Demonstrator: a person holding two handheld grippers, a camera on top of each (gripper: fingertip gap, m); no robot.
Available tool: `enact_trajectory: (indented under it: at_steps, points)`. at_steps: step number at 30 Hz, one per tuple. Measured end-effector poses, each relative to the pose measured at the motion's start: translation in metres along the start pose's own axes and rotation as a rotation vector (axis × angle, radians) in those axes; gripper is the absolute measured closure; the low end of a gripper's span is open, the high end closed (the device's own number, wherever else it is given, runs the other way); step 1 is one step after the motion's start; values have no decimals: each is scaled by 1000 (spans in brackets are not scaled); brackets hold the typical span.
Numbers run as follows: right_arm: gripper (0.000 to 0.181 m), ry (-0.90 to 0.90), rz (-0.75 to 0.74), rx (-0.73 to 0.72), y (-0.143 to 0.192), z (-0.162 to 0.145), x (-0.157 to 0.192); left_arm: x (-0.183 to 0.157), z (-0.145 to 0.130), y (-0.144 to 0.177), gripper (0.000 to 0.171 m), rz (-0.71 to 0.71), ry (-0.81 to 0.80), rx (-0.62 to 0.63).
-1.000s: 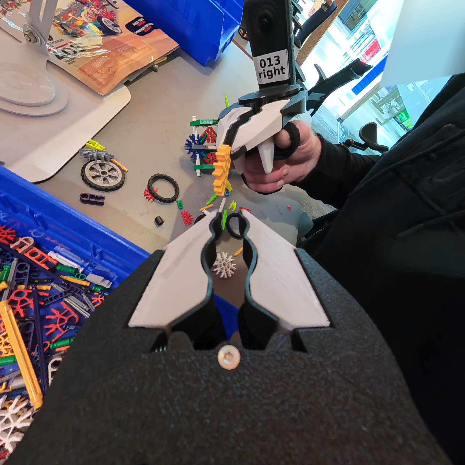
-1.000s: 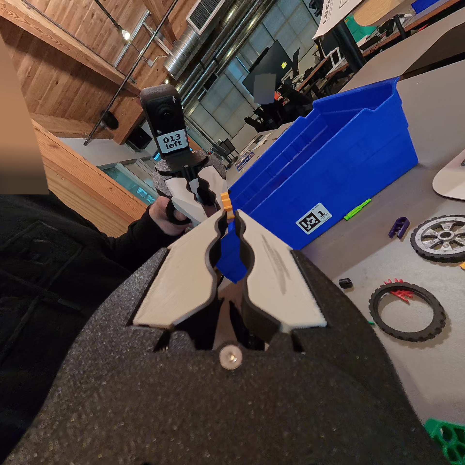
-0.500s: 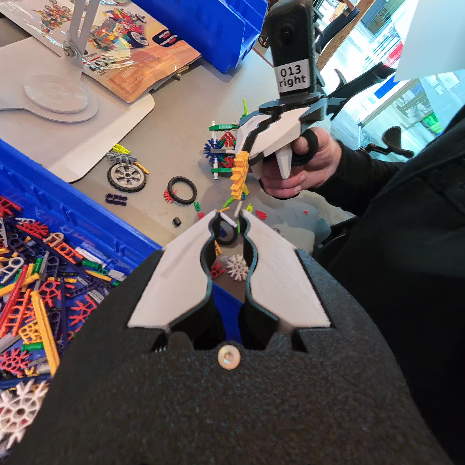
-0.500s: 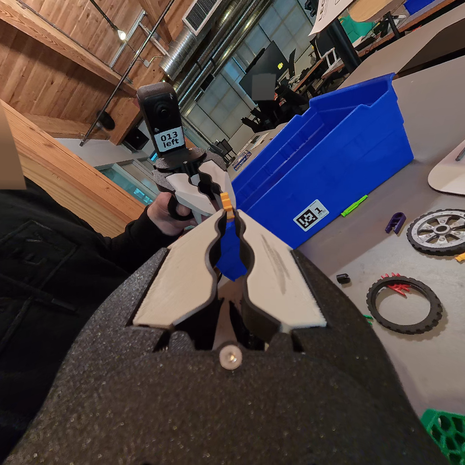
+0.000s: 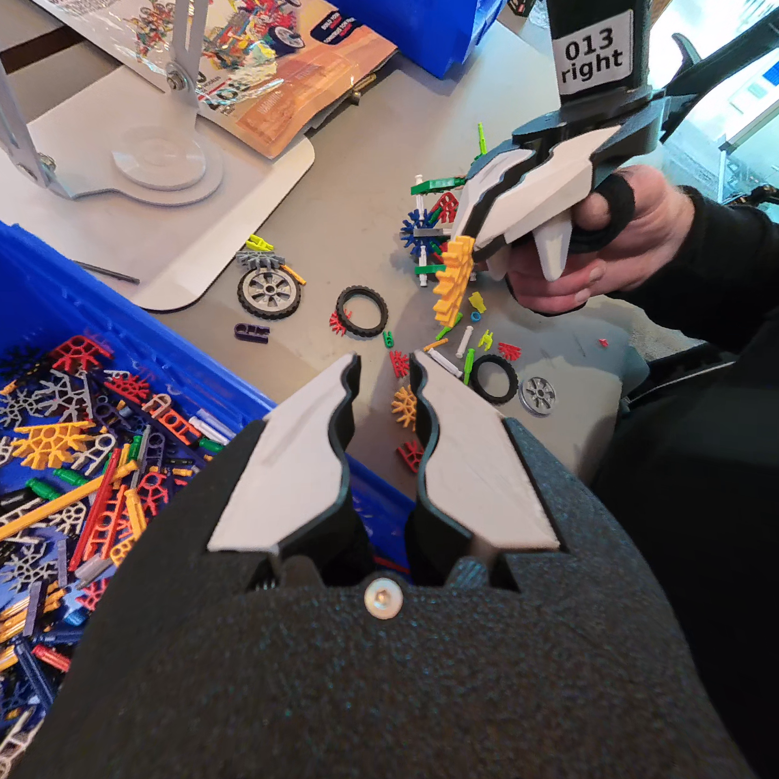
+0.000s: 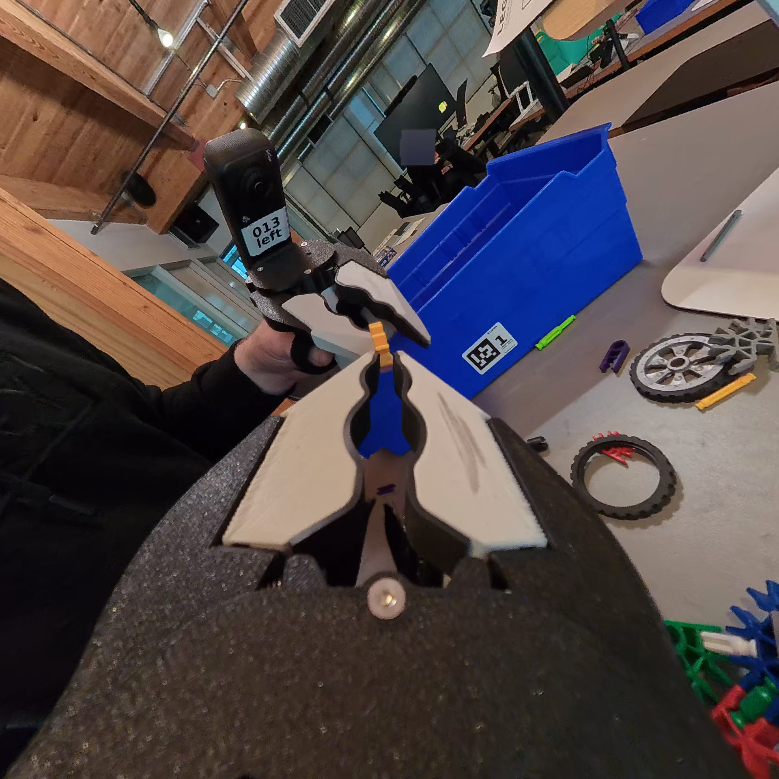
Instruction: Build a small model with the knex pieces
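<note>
My feeds are bright and evenly lit. Daylight pours through the tall glazed windows [image 6: 379, 105] far off, and the pane at the top right corner of my left wrist view is blown out to white. A small ceiling lamp [image 6: 167, 38] glares against the wooden wall. Shadows on the grey matte table [image 5: 345, 202] are soft, pooling faintly under the black rubber tyre ring [image 5: 361, 311]. Both wide lenses bend straight lines at the edges. The close black foam housings look slightly soft; mid-distance stays sharp.
</note>
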State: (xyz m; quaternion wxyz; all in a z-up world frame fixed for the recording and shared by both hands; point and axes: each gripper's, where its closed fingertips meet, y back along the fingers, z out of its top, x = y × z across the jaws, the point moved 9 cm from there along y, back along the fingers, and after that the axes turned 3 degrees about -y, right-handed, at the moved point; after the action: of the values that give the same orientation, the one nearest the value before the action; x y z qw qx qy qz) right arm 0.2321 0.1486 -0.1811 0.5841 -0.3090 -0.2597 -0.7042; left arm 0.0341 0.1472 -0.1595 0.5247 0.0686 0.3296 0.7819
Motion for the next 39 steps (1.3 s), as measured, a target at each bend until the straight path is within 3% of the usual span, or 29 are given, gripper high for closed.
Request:
enact_trajectory:
  at_steps: [16,28,39]
  points:
    - [175,-10,-13,-17,8,0,-7,5,19,-10,148,88,-78,-58]
    - [176,-4,-18,-9,9,0,-11,10,15,-16,143,156,-138,15]
    - [175,-2,-20,-8,12,3,-13,15,15,-18,137,173,-108,-21]
